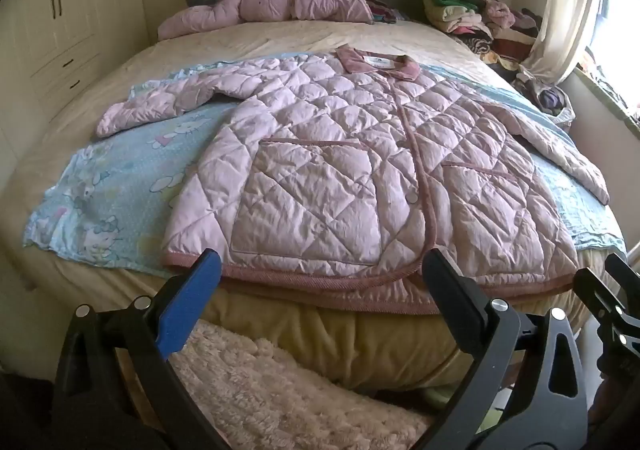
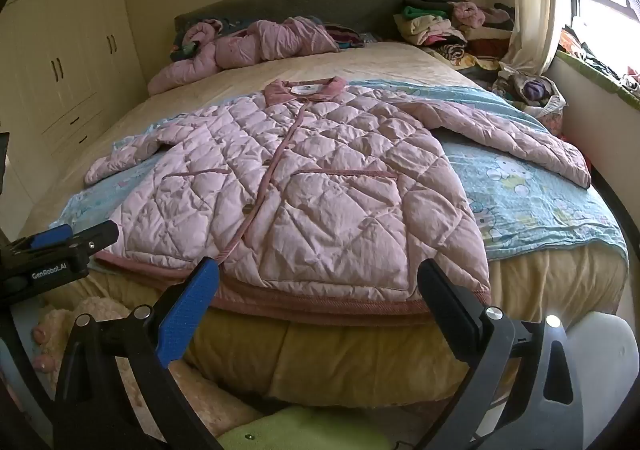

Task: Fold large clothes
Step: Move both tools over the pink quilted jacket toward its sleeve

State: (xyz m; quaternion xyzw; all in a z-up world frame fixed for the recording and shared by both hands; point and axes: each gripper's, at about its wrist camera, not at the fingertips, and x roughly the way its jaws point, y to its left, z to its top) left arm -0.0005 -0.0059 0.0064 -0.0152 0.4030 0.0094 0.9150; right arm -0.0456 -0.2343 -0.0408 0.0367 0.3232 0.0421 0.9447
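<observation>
A large pink quilted jacket lies flat and face up on the bed, collar toward the headboard, both sleeves spread out, hem at the near edge. It also shows in the right wrist view. My left gripper is open and empty, just in front of the hem's left half. My right gripper is open and empty, just in front of the hem's right half. The right gripper shows at the right edge of the left wrist view, and the left gripper at the left edge of the right wrist view.
A blue cartoon sheet lies under the jacket on a beige bed. A second crumpled pink jacket lies by the headboard. Piles of clothes sit at the far right. A fluffy rug is on the floor. Wardrobes stand left.
</observation>
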